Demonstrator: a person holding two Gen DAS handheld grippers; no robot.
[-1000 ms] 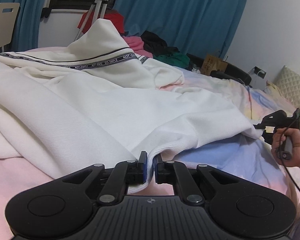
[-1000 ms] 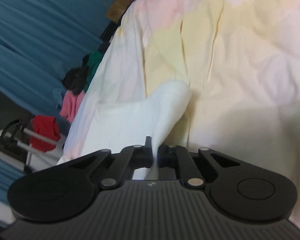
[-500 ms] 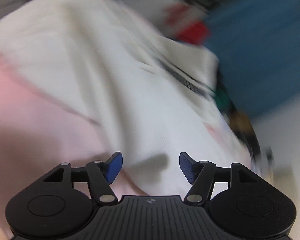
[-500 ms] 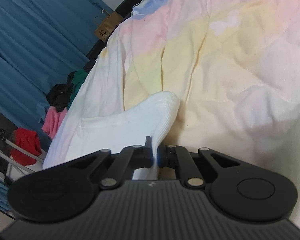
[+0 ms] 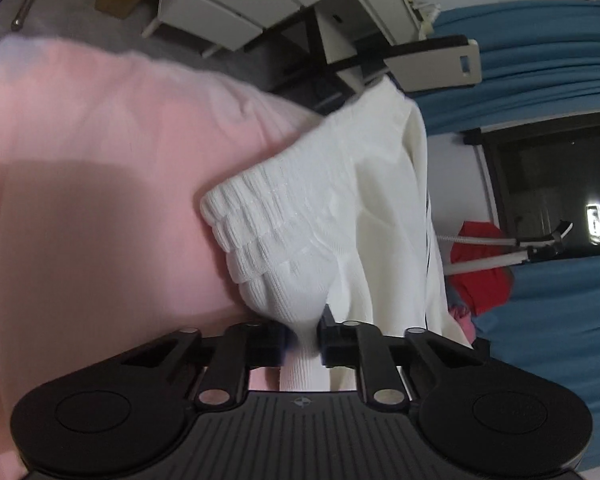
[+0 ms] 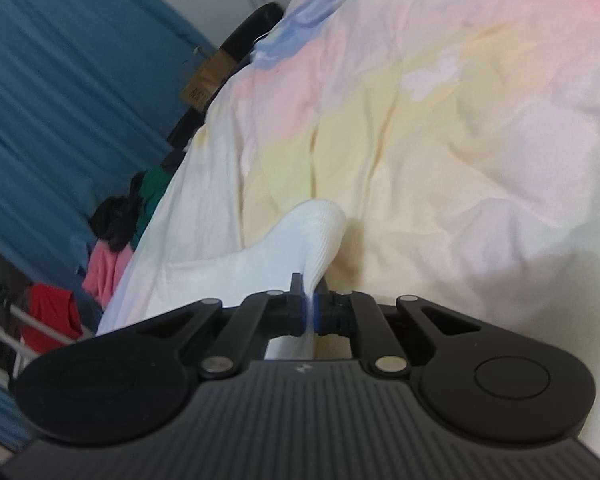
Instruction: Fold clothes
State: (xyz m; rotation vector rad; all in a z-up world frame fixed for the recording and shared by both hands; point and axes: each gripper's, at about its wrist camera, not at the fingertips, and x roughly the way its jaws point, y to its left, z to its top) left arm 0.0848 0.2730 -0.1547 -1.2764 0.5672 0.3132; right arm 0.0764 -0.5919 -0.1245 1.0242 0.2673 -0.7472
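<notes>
A white knit garment [image 5: 340,216] lies on the bed, its ribbed cuff bunched in front of my left gripper [image 5: 305,338]. The left gripper is shut on that ribbed cuff, over the pink part of the bedsheet [image 5: 92,208]. In the right wrist view another ribbed edge of the white garment [image 6: 300,248] rises from the pastel bedsheet [image 6: 460,128]. My right gripper [image 6: 309,312] is shut on that edge. The rest of the garment is hidden behind the folds.
A white desk and cabinet [image 5: 236,4] and a chair [image 5: 432,60] stand beyond the bed. Blue curtains [image 6: 60,100] hang behind. A pile of pink, black and green clothes [image 6: 124,224] lies at the bed's far edge, with a red garment [image 5: 480,264] on a rack.
My left gripper let go of the hem, opened, swung to a different part of the garment and has shut on the ribbed cuff. My right gripper kept its hold and shifted slightly.
</notes>
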